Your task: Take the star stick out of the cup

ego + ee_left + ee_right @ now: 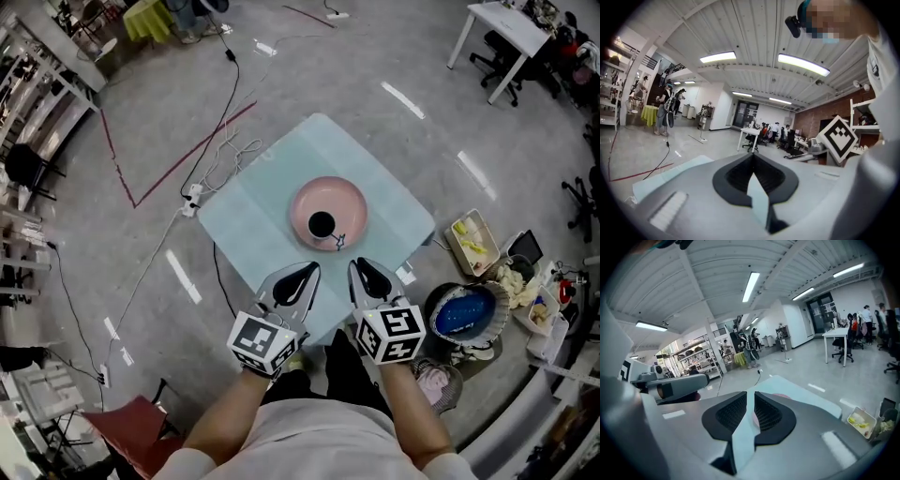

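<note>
A black cup [322,224] stands on a pink plate [349,202] in the middle of the pale green table [262,202]. The small star [339,241] of the stick shows just beyond the cup's near right side, over the plate's rim; the stick itself is too thin to make out. My left gripper [306,270] [752,157] hovers over the table's near edge, shut and empty. Beside it, my right gripper [360,266] [750,397] is also shut on nothing, a short way short of the star. A sliver of the plate [780,396] shows past the right gripper.
To the right of the table on the floor are a blue basin [462,312], a tray with yellow items [473,242] and other clutter. Cables [220,150] trail off the table's far left. A white desk [497,37] stands far right, a red chair [131,427] near left.
</note>
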A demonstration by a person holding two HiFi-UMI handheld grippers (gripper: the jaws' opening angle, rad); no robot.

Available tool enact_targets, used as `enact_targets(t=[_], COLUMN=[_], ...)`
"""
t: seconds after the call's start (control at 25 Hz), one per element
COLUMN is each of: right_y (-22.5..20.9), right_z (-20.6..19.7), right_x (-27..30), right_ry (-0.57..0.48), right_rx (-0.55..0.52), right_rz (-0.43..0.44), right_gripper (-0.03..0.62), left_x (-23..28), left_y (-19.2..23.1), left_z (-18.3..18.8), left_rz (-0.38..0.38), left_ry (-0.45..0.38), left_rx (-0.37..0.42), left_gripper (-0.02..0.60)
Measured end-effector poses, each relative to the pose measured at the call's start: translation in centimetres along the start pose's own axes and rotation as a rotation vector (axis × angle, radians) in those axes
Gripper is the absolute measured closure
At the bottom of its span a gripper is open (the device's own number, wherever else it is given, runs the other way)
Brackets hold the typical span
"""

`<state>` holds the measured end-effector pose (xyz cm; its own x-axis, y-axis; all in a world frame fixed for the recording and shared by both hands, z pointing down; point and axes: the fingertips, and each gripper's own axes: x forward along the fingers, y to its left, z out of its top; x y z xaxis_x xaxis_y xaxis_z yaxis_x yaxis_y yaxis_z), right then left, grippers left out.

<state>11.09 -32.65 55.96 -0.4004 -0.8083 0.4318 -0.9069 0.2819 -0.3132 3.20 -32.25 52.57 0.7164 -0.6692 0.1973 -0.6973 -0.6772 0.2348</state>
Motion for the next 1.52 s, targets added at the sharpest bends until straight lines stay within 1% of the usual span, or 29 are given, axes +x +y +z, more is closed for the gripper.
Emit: enact_targets(t=[0.2,0.4,0.56,0.8,0.96,1.16,1.24,1.32,1.52], right_y=[-2.3,-3.8,-4.2,-4.4,-4.7,-5.1,-5.0,-4.9,-4.9], right_z=[-2.9,-4.9,-6.5,-7.4,-8.2,-8.1,-7.7,-7.4,-6.2], right_x=[4.0,7.0,8.5,10.6,11.2,11.2,11.0,10.8,9.6], right_ry=[0.093,0.173,0.230,0.290,0.332,0.352,0.351,0.350,0.321], right_rx=[0.088,0.162,0.172,0.170,0.170,0.161,0.157,0.150,0.131], right_rz=[0.018,0.037,0.042,0.036,0.009,-0.019,-0.029,-0.038,-0.063], right_gripper=[0.526,0.523,0.523,0.523,0.525,0.534,0.556,0.559,0.565], left_x=[2.0,3.3,3.7,4.2,4.3,4.3,4.2,4.1,3.8], left_y=[1.0,2.2,2.7,4.0,4.1,4.4,4.6,4.6,4.2], left_z=[-1.5,-2.6,-3.5,-3.6,-4.0,-4.2,-4.1,-3.9,-3.3], left_rz=[0.030,0.062,0.083,0.105,0.107,0.108,0.105,0.100,0.078], left_ry=[0.040,0.074,0.097,0.106,0.109,0.108,0.107,0.104,0.088], left_rx=[-0.008,-0.013,-0.028,-0.046,-0.057,-0.063,-0.065,-0.065,-0.054], left_gripper=[0.577,0.577,0.577,0.577,0.577,0.577,0.577,0.577,0.577])
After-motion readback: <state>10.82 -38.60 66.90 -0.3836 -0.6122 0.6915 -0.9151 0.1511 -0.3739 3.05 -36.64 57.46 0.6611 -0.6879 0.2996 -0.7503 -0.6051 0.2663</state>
